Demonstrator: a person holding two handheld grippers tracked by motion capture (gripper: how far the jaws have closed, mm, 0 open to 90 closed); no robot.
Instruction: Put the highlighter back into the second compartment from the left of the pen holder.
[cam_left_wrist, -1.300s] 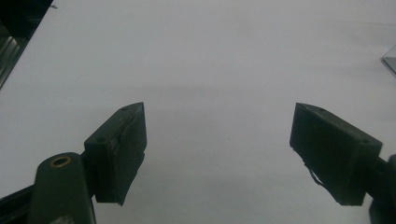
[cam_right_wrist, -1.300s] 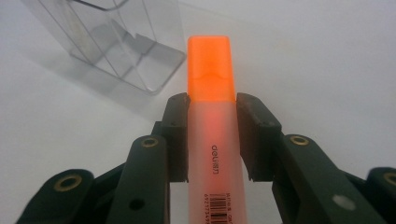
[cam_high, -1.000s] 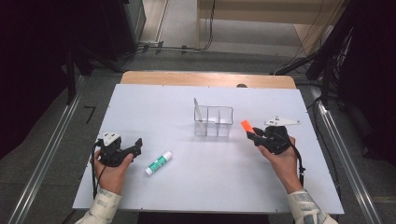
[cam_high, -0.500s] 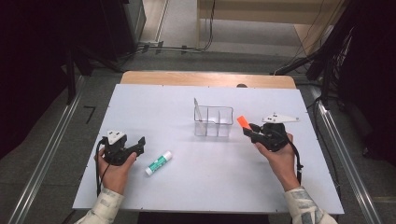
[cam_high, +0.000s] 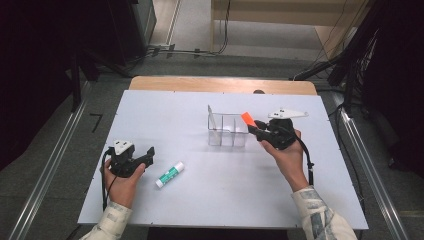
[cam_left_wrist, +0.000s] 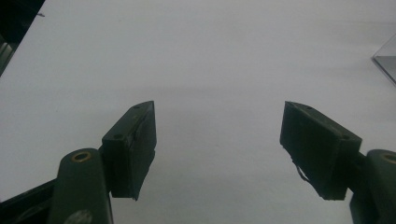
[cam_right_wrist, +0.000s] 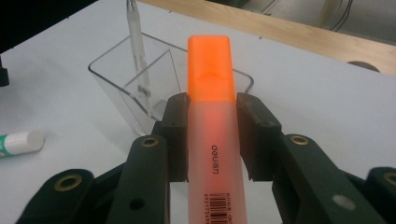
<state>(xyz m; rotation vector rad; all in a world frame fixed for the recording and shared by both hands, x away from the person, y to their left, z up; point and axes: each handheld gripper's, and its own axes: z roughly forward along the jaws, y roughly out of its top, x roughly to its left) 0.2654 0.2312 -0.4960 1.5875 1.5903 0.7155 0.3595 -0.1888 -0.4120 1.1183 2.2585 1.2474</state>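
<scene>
White table: highlighter clamped in right gripper.

This looks like a lab or test room, not a home. A plain white board lies on a wooden table, whose bare wood shows along the board's far edge. The floor around it is grey, with metal rails running past the left and right edges of the table. Black cables lie on the floor beyond the far edge. Dark stands and gear crowd the far corners, and the sides of the room are very dark.
</scene>
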